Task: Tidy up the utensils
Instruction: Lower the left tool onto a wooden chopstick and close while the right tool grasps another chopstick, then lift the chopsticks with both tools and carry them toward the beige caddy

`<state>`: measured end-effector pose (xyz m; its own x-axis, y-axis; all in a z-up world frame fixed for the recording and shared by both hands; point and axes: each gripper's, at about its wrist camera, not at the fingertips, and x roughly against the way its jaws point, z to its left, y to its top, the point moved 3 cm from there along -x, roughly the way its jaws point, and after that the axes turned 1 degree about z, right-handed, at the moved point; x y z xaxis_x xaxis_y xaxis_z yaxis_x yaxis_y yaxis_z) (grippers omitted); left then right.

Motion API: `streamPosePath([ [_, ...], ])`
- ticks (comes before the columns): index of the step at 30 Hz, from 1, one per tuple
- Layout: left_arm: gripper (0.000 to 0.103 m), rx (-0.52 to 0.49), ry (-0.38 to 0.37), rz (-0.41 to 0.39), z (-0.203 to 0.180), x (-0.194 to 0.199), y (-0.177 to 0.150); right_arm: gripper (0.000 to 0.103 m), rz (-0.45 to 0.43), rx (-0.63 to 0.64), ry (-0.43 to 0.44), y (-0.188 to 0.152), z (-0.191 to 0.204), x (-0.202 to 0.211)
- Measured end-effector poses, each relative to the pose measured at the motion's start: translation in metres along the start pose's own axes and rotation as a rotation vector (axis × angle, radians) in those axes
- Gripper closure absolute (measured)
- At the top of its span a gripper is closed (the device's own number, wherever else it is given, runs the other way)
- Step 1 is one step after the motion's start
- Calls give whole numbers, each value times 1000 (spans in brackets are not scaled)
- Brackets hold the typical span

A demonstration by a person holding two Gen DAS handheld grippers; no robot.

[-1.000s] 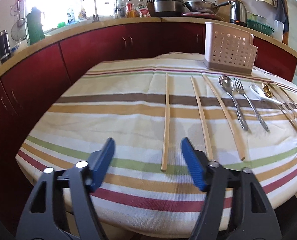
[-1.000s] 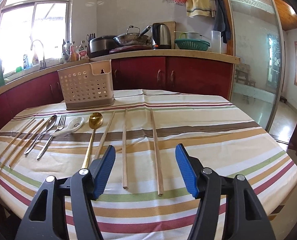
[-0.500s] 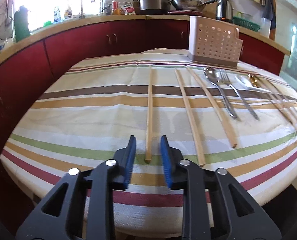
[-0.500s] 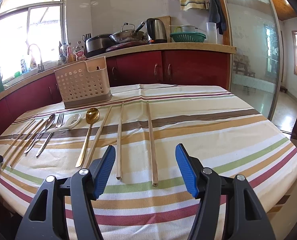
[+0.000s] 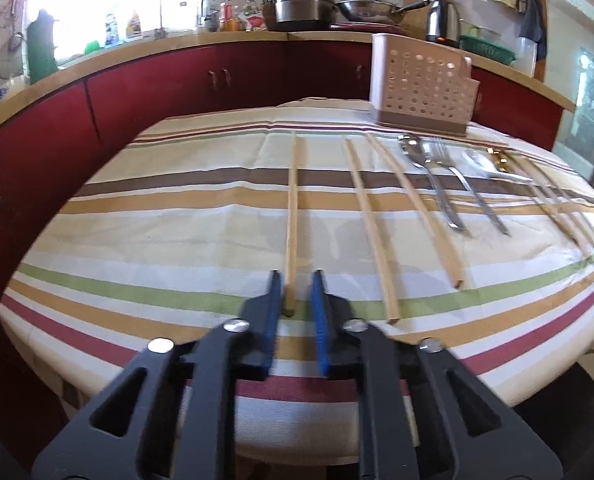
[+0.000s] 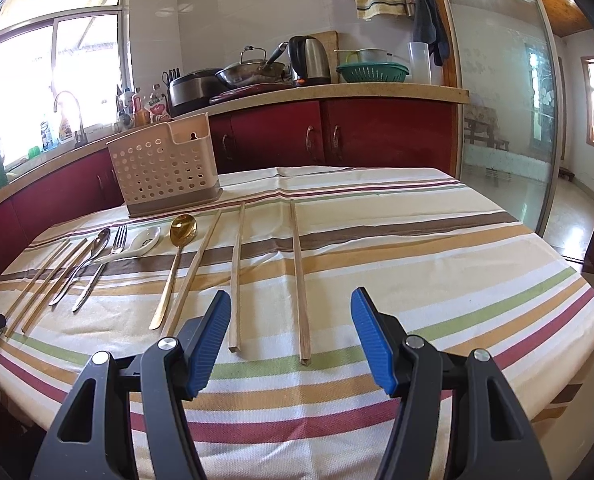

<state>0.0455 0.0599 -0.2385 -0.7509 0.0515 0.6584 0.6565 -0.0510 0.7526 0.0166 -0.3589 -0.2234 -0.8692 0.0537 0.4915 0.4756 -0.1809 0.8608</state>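
A round table (image 5: pixel 177 240) under a striped cloth is filling both views, and a kitchen counter (image 6: pixel 337 90) is running behind it from 9 o'clock round to 2 o'clock. A perforated beige utensil caddy (image 5: pixel 421 84) is standing upright at the cloth's far edge, at 1 o'clock in the left wrist view and at 11 o'clock in the right wrist view.

The left gripper (image 5: pixel 295 300) is sitting low at 6 o'clock, its blue pads drawn in close together and pinching the near end of the leftmost chopstick (image 5: pixel 292 208), which is lying straight toward 12 o'clock on the cloth. The right gripper (image 6: pixel 291 320) is hanging over the near edge with its jaws spread wide and gripping nothing. The near ends of two chopsticks (image 6: pixel 299 280) are lying on the cloth in the gap between its pads, both running toward 12 o'clock.

The other utensils are lying in a row, handles toward the near edge. In the right wrist view a gold spoon (image 6: pixel 173 268) is lying at 10 o'clock with one more chopstick just beside it. Farther toward 9 o'clock a white ceramic spoon (image 6: pixel 137 246), a steel fork (image 6: pixel 101 268) and a steel spoon (image 6: pixel 83 266) are lying close together, and further chopsticks are lying beyond them.
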Motion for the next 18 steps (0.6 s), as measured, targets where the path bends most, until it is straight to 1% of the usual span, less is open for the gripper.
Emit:
streamPosePath([
  [1, 93, 7, -1, 0, 0, 0, 0, 45, 1, -1, 0, 0, -1, 0],
  [2, 96, 7, -4, 1, 0, -1, 1, 48, 4, -2, 1, 0, -1, 0],
  [8, 97, 26, -8, 9, 2, -2, 3, 60, 41, 3, 12, -5, -1, -5],
  [10, 97, 29, -7, 9, 2, -1, 3, 62, 54, 8, 3, -8, -1, -6],
  [13, 97, 42, -13, 11, 3, -2, 3, 68, 83, -1, -12, -14, -5, -10],
  [15, 97, 40, -12, 11, 3, -1, 2, 76, 107, -7, -23, -17, -7, -14],
  [16, 97, 39, -10, 10, 3, -2, 3, 78, 115, -10, -32, -19, -9, -16],
  [17, 97, 40, -10, 11, 4, -2, 3, 82, 111, -9, -34, -20, -9, -15],
  [18, 97, 41, -11, 12, 4, -1, 3, 91, 114, -5, -38, -20, -9, -14],
])
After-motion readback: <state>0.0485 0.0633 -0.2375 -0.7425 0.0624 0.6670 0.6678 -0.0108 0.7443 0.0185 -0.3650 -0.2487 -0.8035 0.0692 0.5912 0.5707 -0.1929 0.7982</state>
